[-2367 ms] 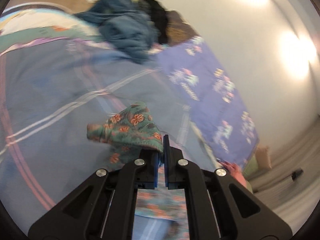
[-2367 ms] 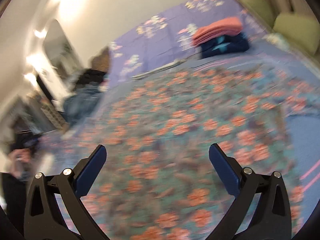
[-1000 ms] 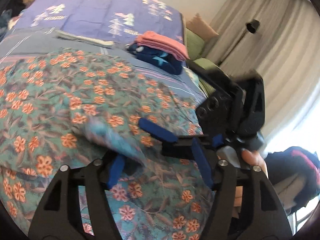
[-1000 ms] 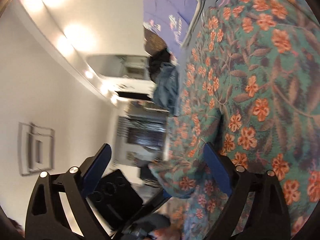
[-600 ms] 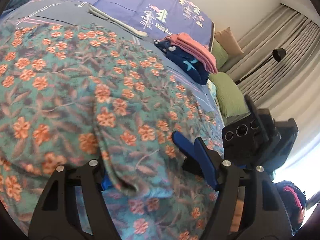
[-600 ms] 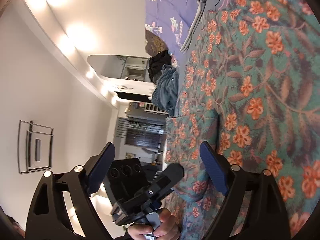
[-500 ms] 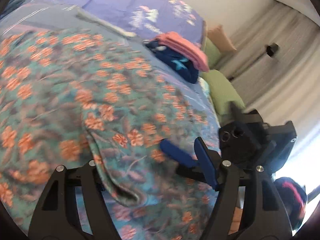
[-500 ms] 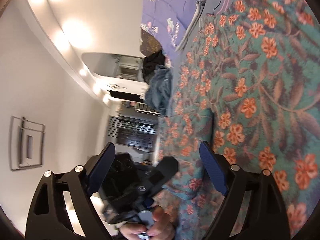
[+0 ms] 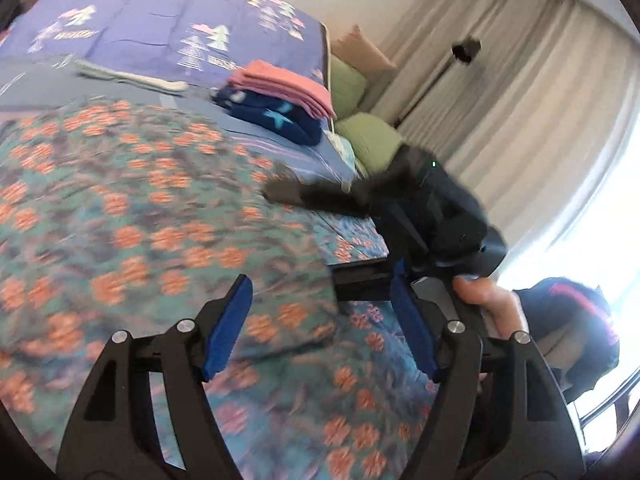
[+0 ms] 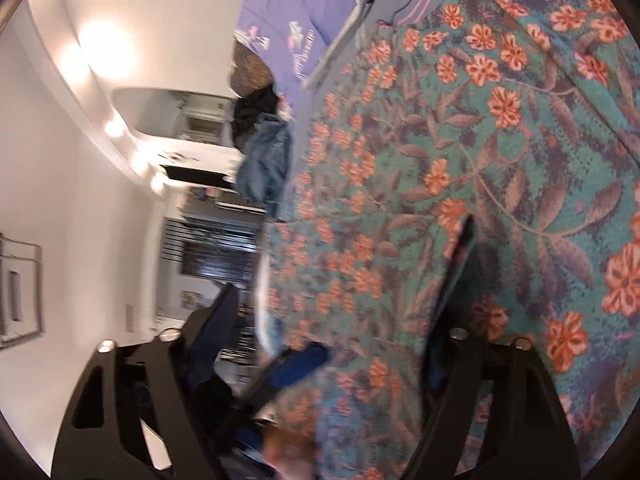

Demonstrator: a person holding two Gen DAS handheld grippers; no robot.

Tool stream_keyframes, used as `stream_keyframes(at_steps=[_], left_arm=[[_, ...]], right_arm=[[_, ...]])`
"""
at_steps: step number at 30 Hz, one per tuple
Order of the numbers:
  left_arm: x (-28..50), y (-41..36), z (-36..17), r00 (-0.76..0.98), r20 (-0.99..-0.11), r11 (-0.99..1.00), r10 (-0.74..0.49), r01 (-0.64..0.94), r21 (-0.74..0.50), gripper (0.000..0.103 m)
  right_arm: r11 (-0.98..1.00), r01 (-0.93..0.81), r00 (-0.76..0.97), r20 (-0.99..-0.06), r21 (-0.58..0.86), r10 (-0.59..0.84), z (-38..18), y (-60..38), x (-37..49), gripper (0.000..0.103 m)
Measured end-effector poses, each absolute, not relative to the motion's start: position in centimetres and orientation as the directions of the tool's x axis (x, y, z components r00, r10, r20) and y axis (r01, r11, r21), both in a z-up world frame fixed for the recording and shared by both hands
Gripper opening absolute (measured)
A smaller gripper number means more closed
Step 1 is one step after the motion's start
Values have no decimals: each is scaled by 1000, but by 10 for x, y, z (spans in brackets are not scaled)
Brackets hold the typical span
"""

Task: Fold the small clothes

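A teal garment with orange flowers (image 9: pixel 132 216) lies spread on the bed, one edge folded over itself near the front. It fills the right wrist view (image 10: pixel 500 168) too. My left gripper (image 9: pixel 320 320) is open and empty just above the folded edge. My right gripper (image 10: pixel 340 300) is open and empty, close over the cloth. The right gripper also shows in the left wrist view (image 9: pixel 420 216), blurred, at the garment's right edge, held by a hand (image 9: pixel 484 304).
A folded stack, pink on navy (image 9: pixel 280 100), sits at the back of the bed beside green pillows (image 9: pixel 368 136). A purple quilt (image 9: pixel 160 32) lies behind. Curtains (image 9: pixel 520 120) hang at the right. A heap of blue clothes (image 10: pixel 268 160) lies at the far end.
My left gripper let go of the garment's corner and opened; the fold now lies flat on the cloth. Both grippers have shifted over the garment, and the views are motion blurred.
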State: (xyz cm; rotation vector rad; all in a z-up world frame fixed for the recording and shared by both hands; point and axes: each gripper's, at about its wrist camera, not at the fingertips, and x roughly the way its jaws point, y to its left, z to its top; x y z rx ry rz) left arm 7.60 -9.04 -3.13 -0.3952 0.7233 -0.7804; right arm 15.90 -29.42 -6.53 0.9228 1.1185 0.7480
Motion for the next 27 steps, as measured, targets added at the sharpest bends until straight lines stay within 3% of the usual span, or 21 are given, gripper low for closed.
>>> stream_keyframes(at_steps=[2, 5, 9, 19, 27], left_arm=[[68, -63, -35, 519, -396, 640, -757, 469, -609, 75], [61, -33, -47, 550, -330, 597, -767, 423, -682, 76], [67, -15, -55, 563, -275, 536, -779, 370, -759, 76], [57, -18, -52, 569, -289, 563, -770, 391, -728, 79], [60, -19, -54, 569, -313, 579, -760, 376, -723, 81]], right_arm=[[503, -32, 287, -474, 864, 832, -69, -293, 159, 36], [573, -4, 320, -542, 819, 777, -75, -294, 157, 6], [623, 0, 407, -569, 782, 714, -64, -301, 157, 4], [727, 2, 548, -609, 686, 574, -26, -330, 174, 3], [903, 79, 572, -761, 423, 306, -42, -343, 177, 4]])
